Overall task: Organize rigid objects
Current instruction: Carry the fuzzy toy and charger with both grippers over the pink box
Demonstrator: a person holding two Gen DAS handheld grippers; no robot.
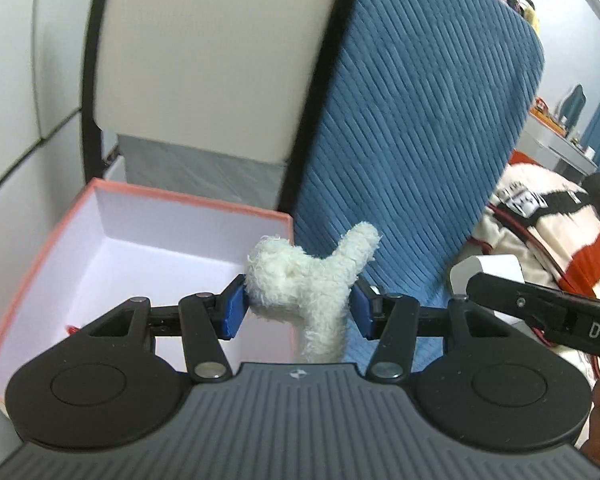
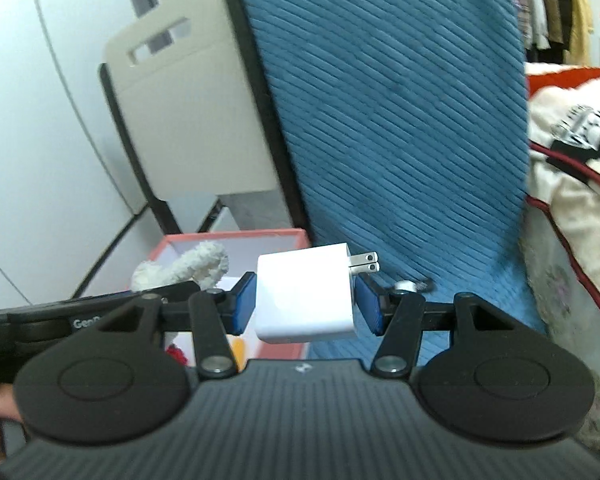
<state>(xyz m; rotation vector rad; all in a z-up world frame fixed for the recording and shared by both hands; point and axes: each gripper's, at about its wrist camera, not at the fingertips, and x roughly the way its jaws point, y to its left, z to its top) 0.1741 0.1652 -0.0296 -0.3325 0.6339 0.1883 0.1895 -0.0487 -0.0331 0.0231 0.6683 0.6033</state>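
Observation:
My left gripper (image 1: 298, 310) is shut on a white fuzzy plush toy (image 1: 312, 280) and holds it over the right edge of an open pink box (image 1: 100, 208) with a white inside. My right gripper (image 2: 306, 300) is shut on a white charger plug (image 2: 306, 292), its two metal prongs pointing right. In the right wrist view the plush toy (image 2: 188, 266) and the pink box (image 2: 236, 236) lie to the left, beyond the charger. The charger (image 1: 486, 270) also shows at the right of the left wrist view.
A blue ribbed cushion (image 1: 412, 120) stands upright right of the box. A beige chair back (image 1: 212, 56) with a black frame stands behind the box. A patterned blanket (image 2: 572, 184) lies at right. Small red and yellow items (image 2: 176, 354) lie inside the box.

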